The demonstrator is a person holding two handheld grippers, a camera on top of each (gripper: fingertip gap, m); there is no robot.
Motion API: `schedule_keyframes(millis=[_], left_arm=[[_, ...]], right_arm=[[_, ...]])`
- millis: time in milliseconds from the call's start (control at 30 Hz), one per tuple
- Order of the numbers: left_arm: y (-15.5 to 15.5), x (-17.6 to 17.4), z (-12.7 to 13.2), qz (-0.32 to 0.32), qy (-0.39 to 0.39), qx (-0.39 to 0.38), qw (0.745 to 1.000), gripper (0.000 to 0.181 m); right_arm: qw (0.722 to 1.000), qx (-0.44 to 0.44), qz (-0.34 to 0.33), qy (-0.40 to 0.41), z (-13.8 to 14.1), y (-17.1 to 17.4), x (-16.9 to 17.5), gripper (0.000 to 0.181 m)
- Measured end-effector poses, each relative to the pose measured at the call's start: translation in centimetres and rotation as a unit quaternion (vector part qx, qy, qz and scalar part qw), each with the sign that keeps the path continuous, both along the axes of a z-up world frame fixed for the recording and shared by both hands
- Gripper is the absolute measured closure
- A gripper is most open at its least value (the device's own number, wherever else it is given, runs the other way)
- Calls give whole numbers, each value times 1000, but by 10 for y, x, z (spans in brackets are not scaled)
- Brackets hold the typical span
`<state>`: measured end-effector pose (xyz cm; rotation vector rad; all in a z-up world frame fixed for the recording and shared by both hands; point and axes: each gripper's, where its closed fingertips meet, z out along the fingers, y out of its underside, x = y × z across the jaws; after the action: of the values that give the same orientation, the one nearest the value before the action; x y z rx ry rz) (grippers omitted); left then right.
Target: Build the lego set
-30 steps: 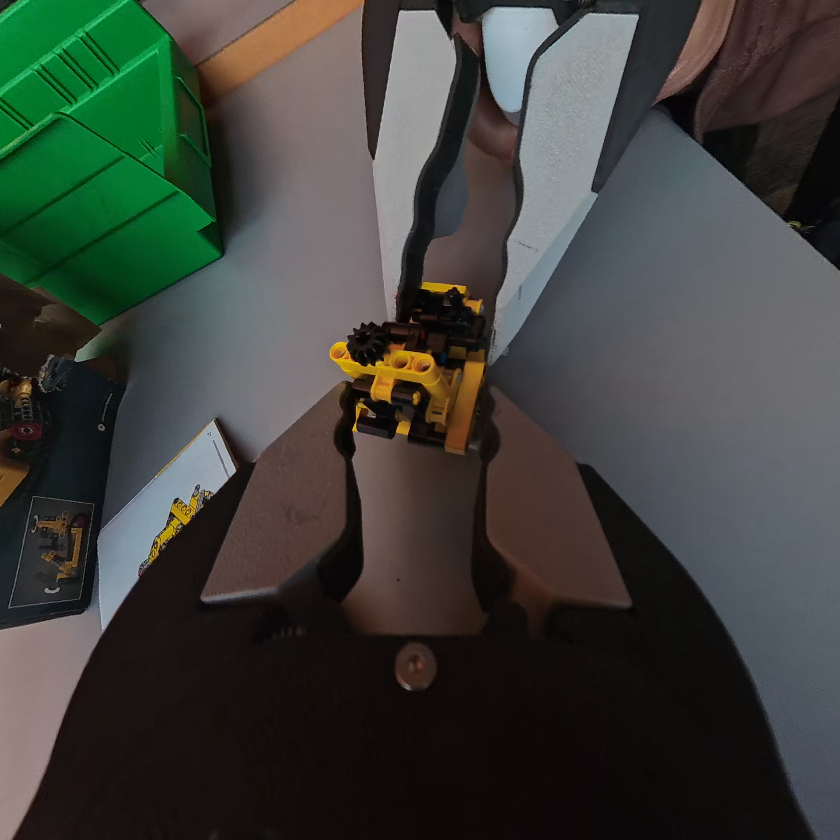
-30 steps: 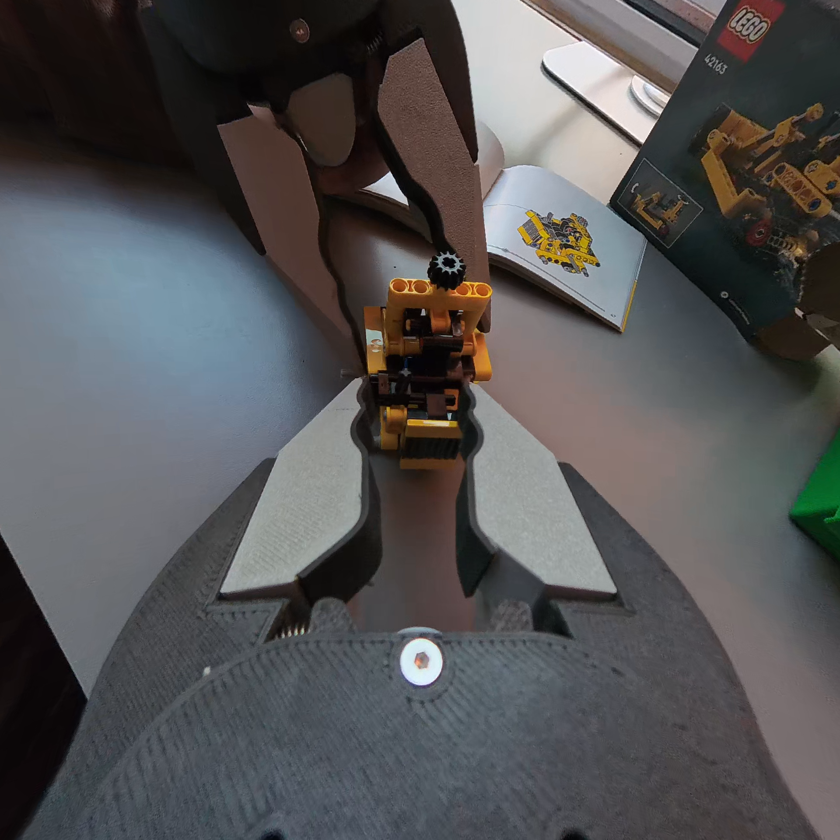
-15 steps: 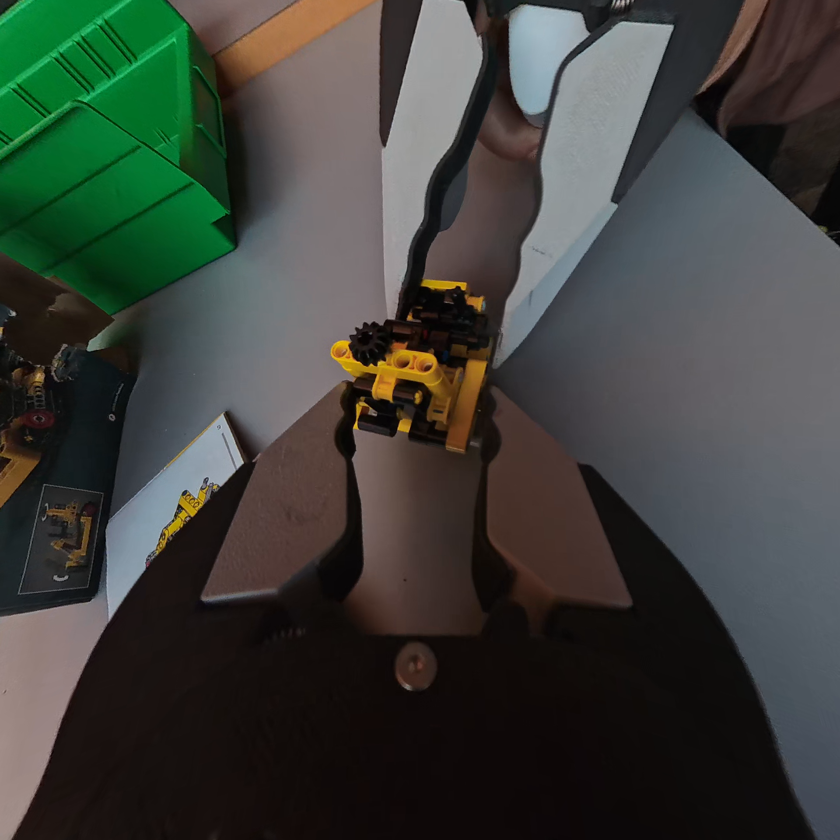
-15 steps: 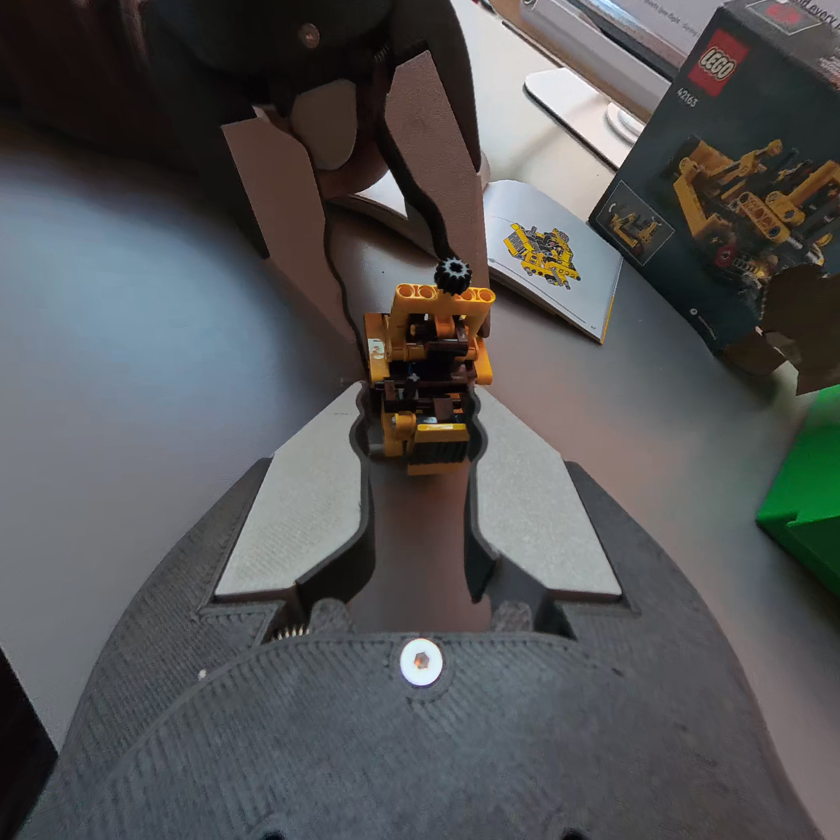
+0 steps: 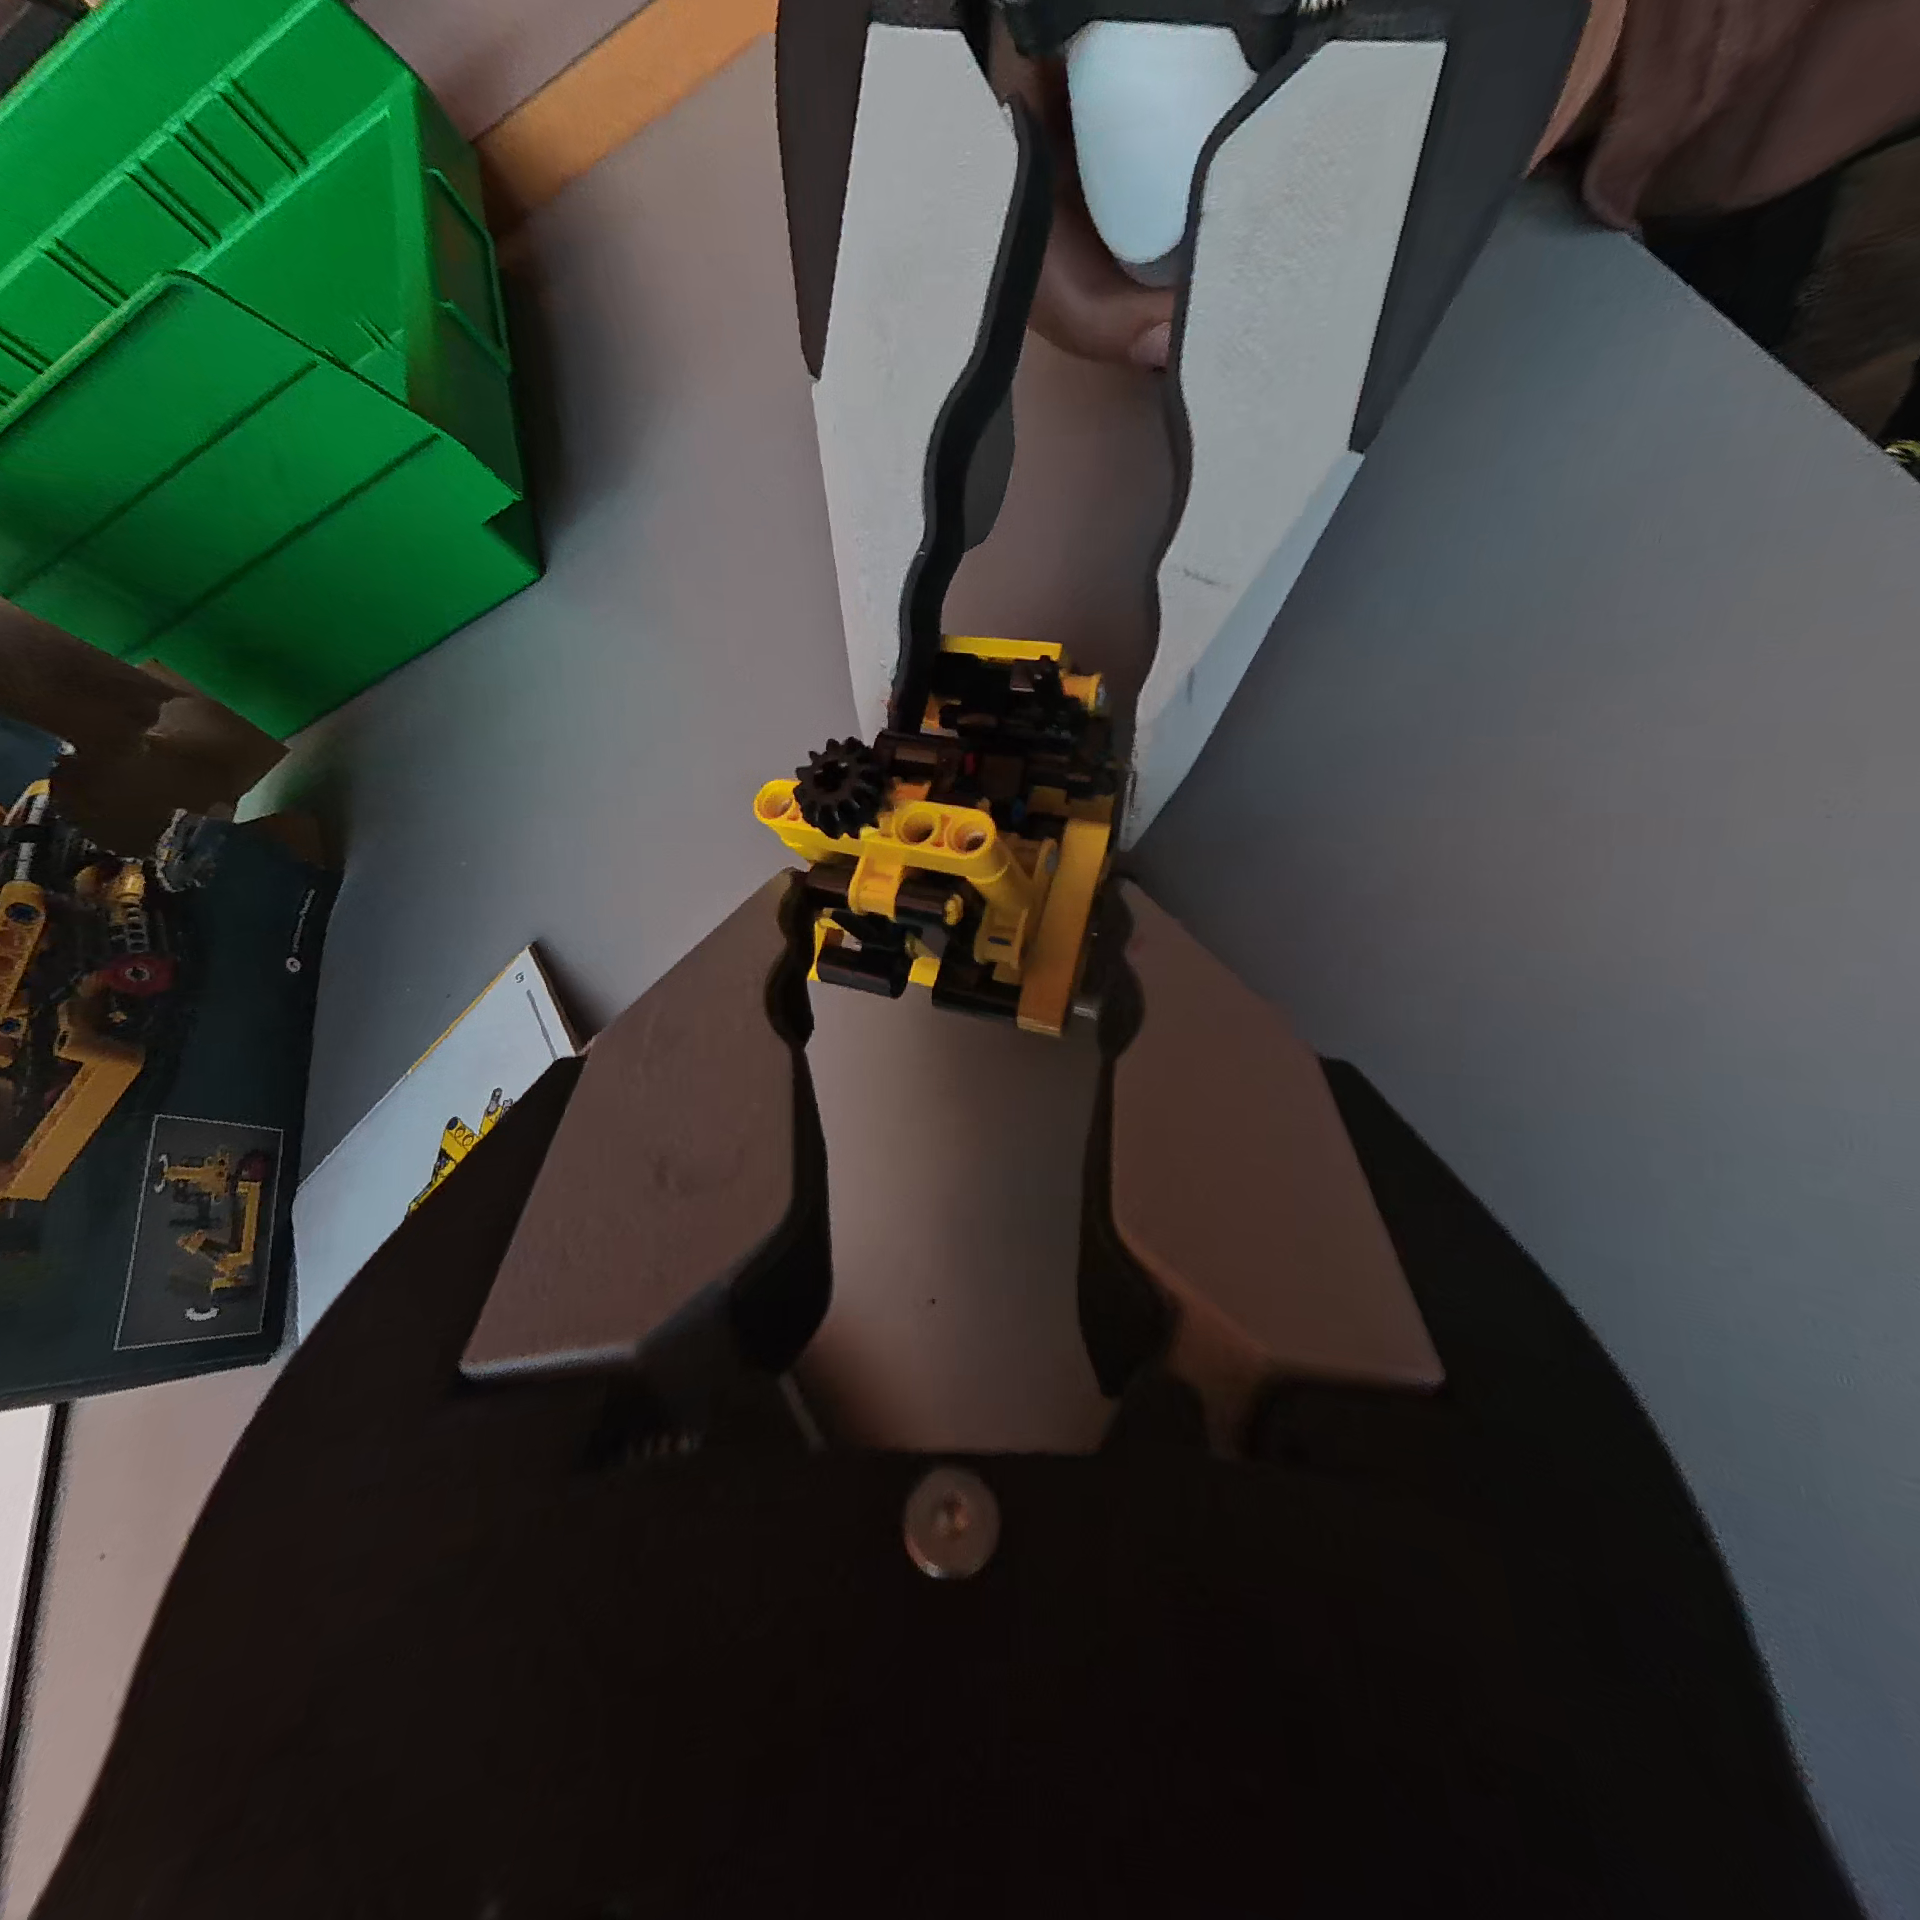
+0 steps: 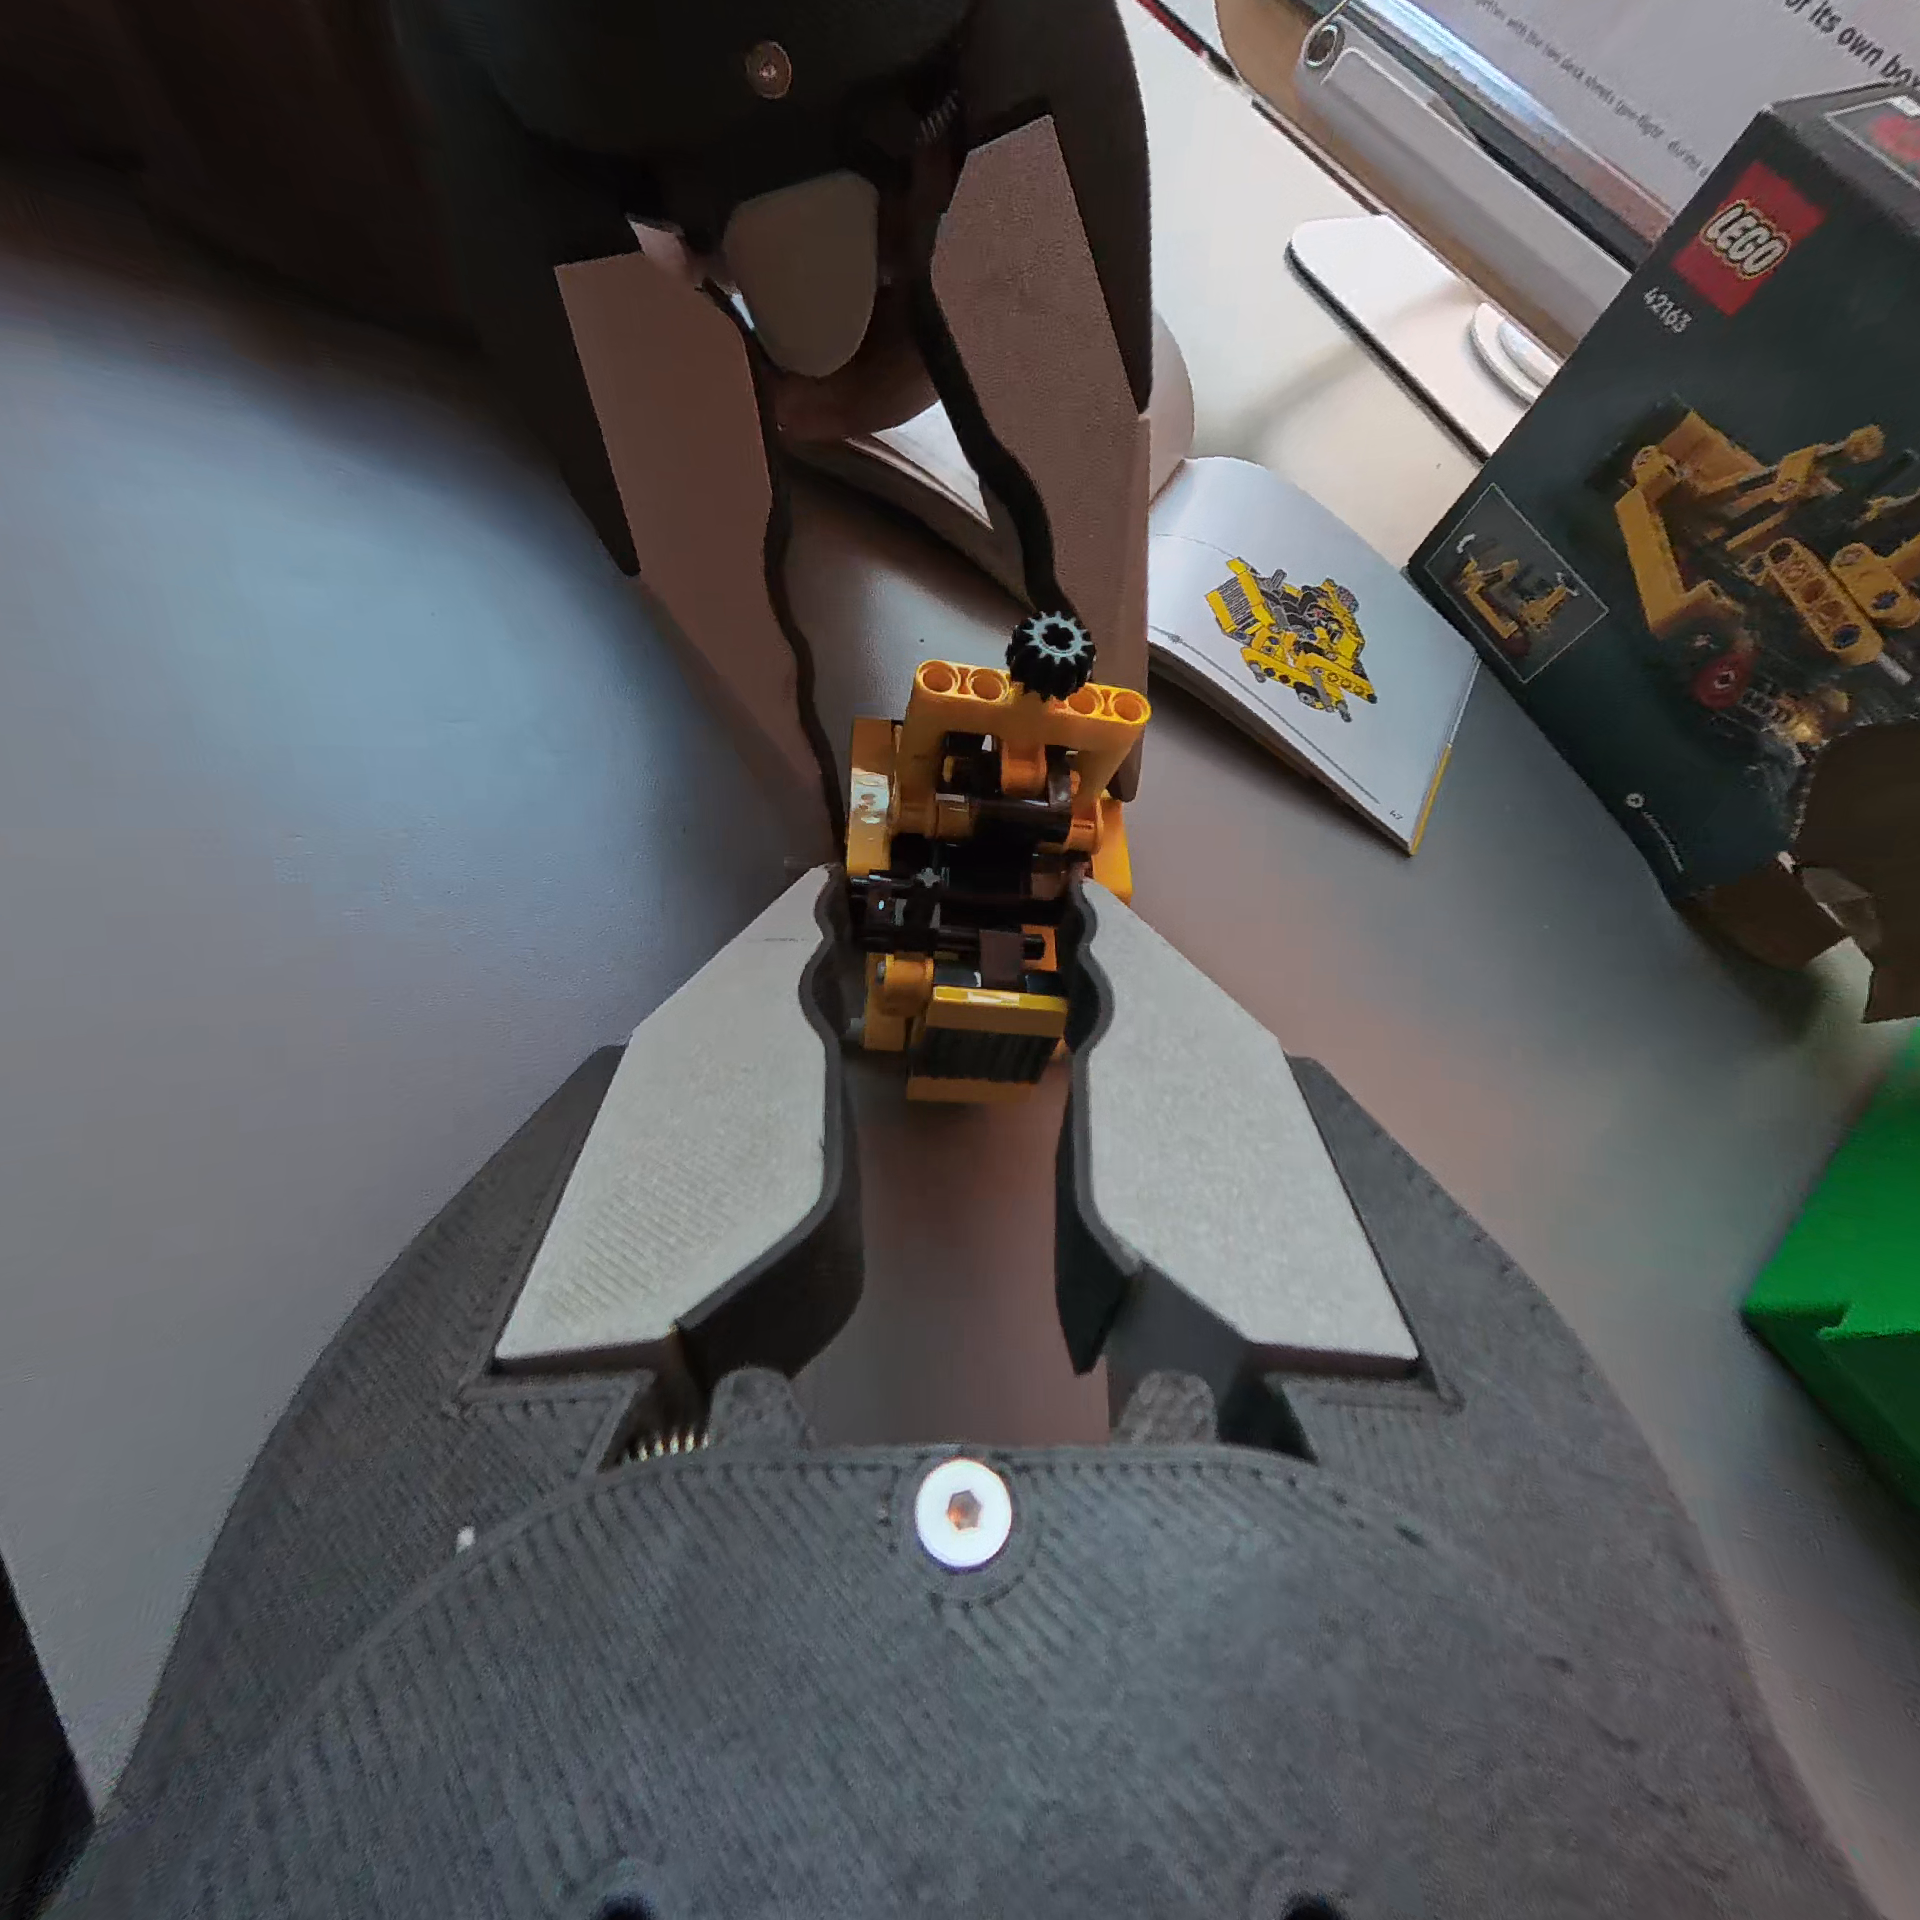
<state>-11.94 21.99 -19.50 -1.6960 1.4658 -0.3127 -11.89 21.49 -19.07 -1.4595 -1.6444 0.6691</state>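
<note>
Holding the half-built yellow and black model [image 5: 951, 842] from both ends, the two grippers share one load above the grey table [image 5: 1558, 831].

At far left in the left wrist view sit the green bin [image 5: 239, 364], the set's box [image 5: 135, 1091] and the instruction booklet [image 5: 447, 1101], all well apart from the work.

In the middle, the left gripper [image 5: 948, 940] has its jaws narrowed onto the model's lower end, and a black gear [image 5: 840, 787] sits at the yellow beam's left tip.

Farther on, the right gripper [image 6: 954, 961] pinches the opposite end, jaws likewise narrowed on the model.

Judging by this double grip, the step is either pressing a sub-part home or passing the model across. Doing it well likely means one gripper staying firm while the other eases, squeezing along the model's length, and keeping pressure off the gear, which looks liable to pop off its axle.
</note>
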Motion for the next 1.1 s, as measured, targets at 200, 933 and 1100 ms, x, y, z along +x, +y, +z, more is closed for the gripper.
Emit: schedule_keyframes(millis=[200,933,1100], left_arm=[[-2,1,0,-4,-11,-8,1000,129],[-7,2,0,31,-27,2,999,129],[4,0,0,78,-34,-6,996,129]], right_arm=[[1000,-18,15,-14,-1,-2,1,147],[994,28,88,-59,-3,-6,3,147],[997,43,30,-50,4,8,2,130]])
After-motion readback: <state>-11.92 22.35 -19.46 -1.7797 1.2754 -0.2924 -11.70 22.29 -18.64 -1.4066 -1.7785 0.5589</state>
